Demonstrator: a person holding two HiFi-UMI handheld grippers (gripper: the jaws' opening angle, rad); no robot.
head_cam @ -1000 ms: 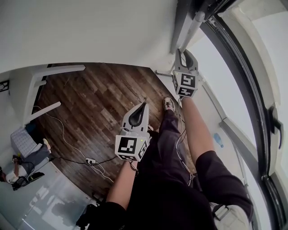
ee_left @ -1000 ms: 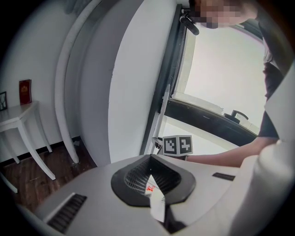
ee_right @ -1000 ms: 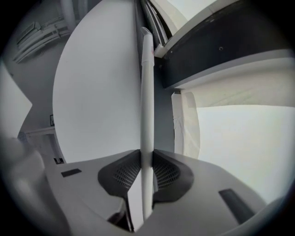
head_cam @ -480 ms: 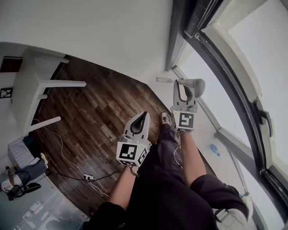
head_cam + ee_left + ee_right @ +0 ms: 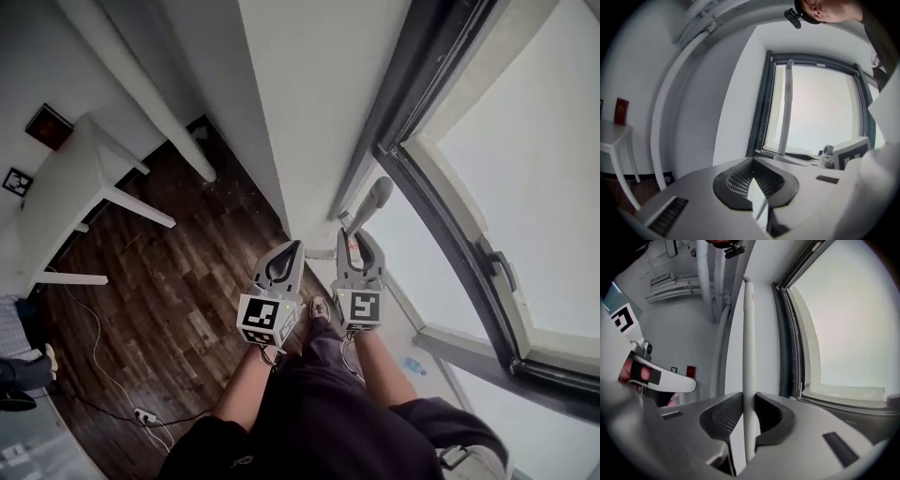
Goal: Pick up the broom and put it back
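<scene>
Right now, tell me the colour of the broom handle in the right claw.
The broom handle is white, clearest in the right gripper view.

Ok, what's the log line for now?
right tongs: shut on long white broom handle | handle: upright by dark-framed window | left tongs: shut, empty

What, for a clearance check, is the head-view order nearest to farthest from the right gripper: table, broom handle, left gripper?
1. Broom handle, in the right gripper's jaws.
2. Left gripper, just to its left.
3. Table, far left.
</scene>
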